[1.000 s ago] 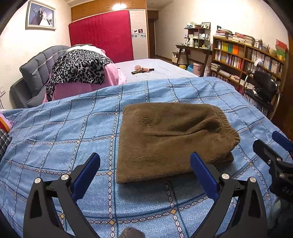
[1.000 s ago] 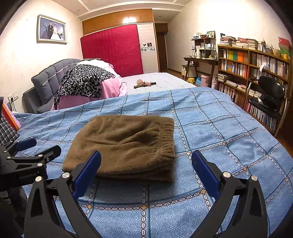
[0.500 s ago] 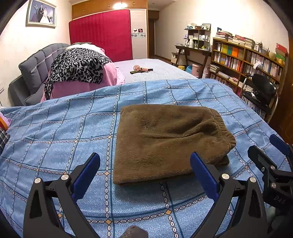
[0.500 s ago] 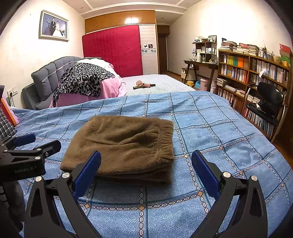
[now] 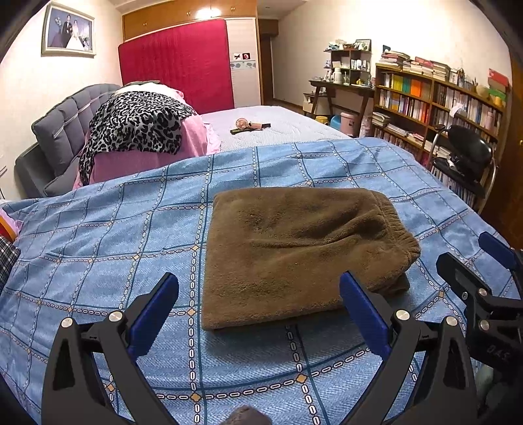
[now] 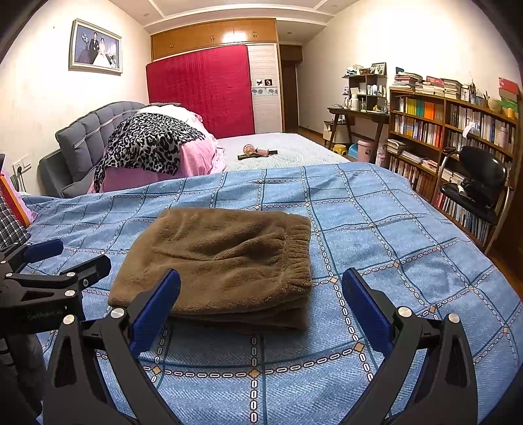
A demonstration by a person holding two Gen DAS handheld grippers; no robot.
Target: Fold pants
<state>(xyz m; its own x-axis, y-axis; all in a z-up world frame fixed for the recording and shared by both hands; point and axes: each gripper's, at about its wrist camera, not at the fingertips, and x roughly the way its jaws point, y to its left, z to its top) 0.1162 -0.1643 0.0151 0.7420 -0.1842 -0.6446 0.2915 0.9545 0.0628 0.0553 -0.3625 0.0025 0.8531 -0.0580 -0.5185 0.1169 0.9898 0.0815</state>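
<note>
Two grippers, both empty, both spread wide, neither touching cloth. Left wrist view: left gripper [image 5: 258, 304] hovers over blue checked bedspread [image 5: 98, 248], blue-padded fingers [image 5: 153, 310] far apart, near edge of pants between them but further back, no contact. Pants [image 5: 294, 248] brown fleece, folded into a thick squarish stack, lying flat mid-bedspread, elastic waistband [image 5: 398, 235] on the right side, layers stacked under it. Right gripper [image 5: 483, 261] enters at right edge, just beside waistband corner, fingers apart, holding nothing. Background: leopard-print cloth [image 5: 137, 127] draped over pink bedding [image 5: 147, 157], grey headboard [image 5: 55, 127], red mattress [image 5: 176, 62] upright against wall, bookshelf [image 5: 438, 101], black chair [image 5: 467, 157], framed photo [image 5: 68, 31], small items on far bed too small to tell. Right wrist view: right gripper [image 6: 261, 304] also hovers above bedspread [image 6: 392, 235], blue pads wide apart, nothing between them but the stack's near right corner behind. Pants [image 6: 222, 258] sit left of centre here, waistband [image 6: 297, 251] facing right, folded edges visible along front. Left gripper [image 6: 55, 258] at left edge, just beside the stack's left side, fingers parted, empty. Same leopard-print cloth [image 6: 147, 144], red mattress [image 6: 199, 91], bookshelf [image 6: 451, 124], chair [image 6: 480, 176], photo [image 6: 96, 45] behind.
</note>
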